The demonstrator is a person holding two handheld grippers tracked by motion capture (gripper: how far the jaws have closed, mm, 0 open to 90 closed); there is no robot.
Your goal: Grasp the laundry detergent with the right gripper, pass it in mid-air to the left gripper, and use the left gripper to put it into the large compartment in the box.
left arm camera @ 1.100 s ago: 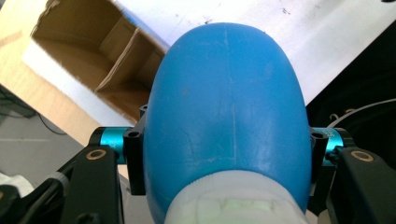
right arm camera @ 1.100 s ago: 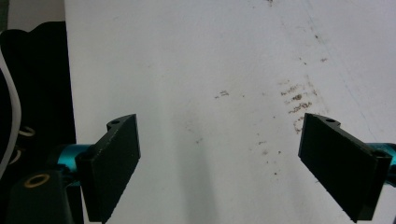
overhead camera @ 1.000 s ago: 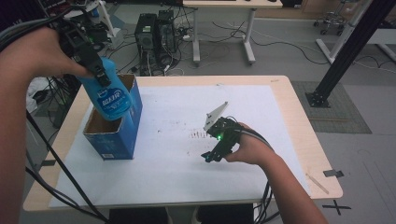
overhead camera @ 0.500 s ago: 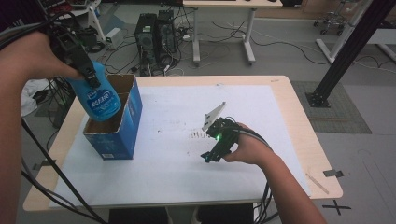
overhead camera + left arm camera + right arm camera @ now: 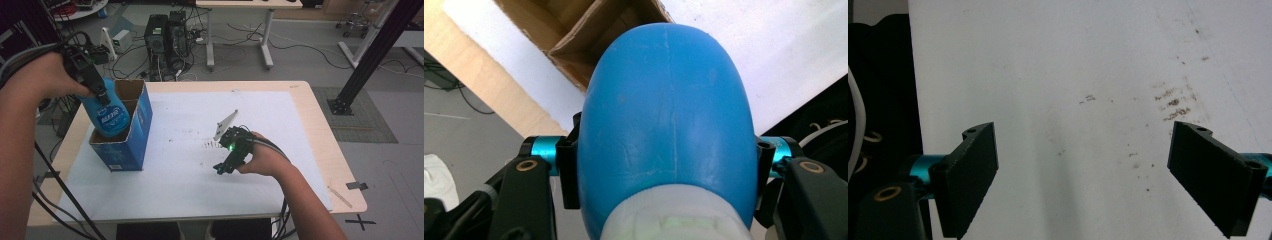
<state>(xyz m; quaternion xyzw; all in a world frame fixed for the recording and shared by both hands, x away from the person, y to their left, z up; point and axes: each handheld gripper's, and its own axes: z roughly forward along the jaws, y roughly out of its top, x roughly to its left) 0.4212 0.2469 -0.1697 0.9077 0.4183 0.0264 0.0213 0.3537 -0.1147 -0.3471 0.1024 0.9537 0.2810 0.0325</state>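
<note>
While your left gripper [image 5: 102,95] hangs over the open cardboard box [image 5: 122,135] at the table's left side, its jaws are clamped on the shoulders of the blue bottle [image 5: 107,112], one pad on each flank just below the white cap, as the left gripper view shows. The bottle's lower end sits inside the box mouth, the rest above the rim. Its long axis runs near upright, leaning a little, base pointing down into the box and cap end up toward your hand.

Judge it as smooth, rounded plastic: stiff enough to hold its shape, yet slick, and probably weighty if full. The curved sides give the pads little flat to bite, so the narrow shoulder near the cap looks like the safest hold; a grip lower on the belly could slide.

Your right gripper [image 5: 225,162] rests on the white sheet [image 5: 280,125], jaws wide apart with nothing between them.
</note>
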